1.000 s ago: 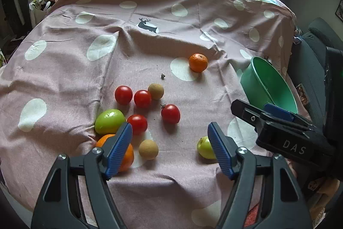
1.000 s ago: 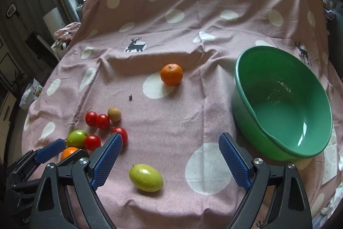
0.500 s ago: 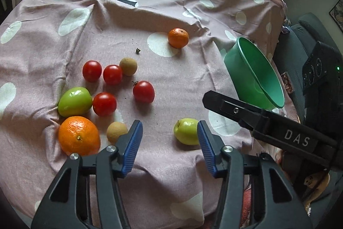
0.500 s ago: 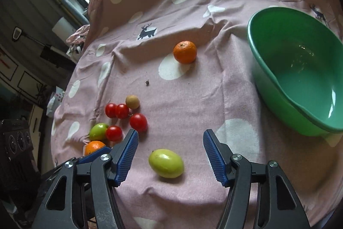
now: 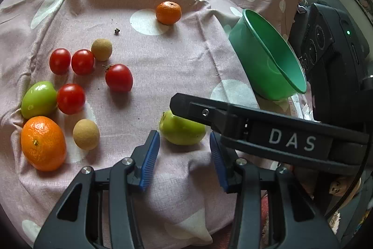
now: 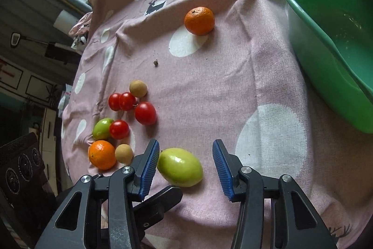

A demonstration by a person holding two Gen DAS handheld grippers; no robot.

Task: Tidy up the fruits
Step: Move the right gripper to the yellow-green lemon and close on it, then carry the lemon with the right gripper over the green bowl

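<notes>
A yellow-green oval fruit (image 6: 179, 169) lies on the pink dotted cloth (image 6: 209, 85) between the fingers of my right gripper (image 6: 185, 163). The jaws are closing; the left pad is at the fruit's side and the right pad stands clear of it. In the left wrist view the same fruit (image 5: 181, 132) sits just past the tips of my left gripper (image 5: 184, 152), whose jaws are also closing with nothing between the pads. The right tool's black frame (image 5: 279, 139) crosses over the fruit. A green bowl (image 6: 326, 39) stands tilted at the right.
Left of the grippers lie several red tomatoes (image 5: 70, 98), a second green fruit (image 5: 38, 99), an orange (image 5: 43, 142) and two tan round fruits (image 5: 86, 134). Another orange (image 5: 168, 12) sits farther back. The cloth's front edge drops off close below the grippers.
Both grippers have sunk and tipped downward toward the yellow-green fruit. Both pairs of jaws have narrowed a lot. The fruit now lies between the right gripper's fingers.
</notes>
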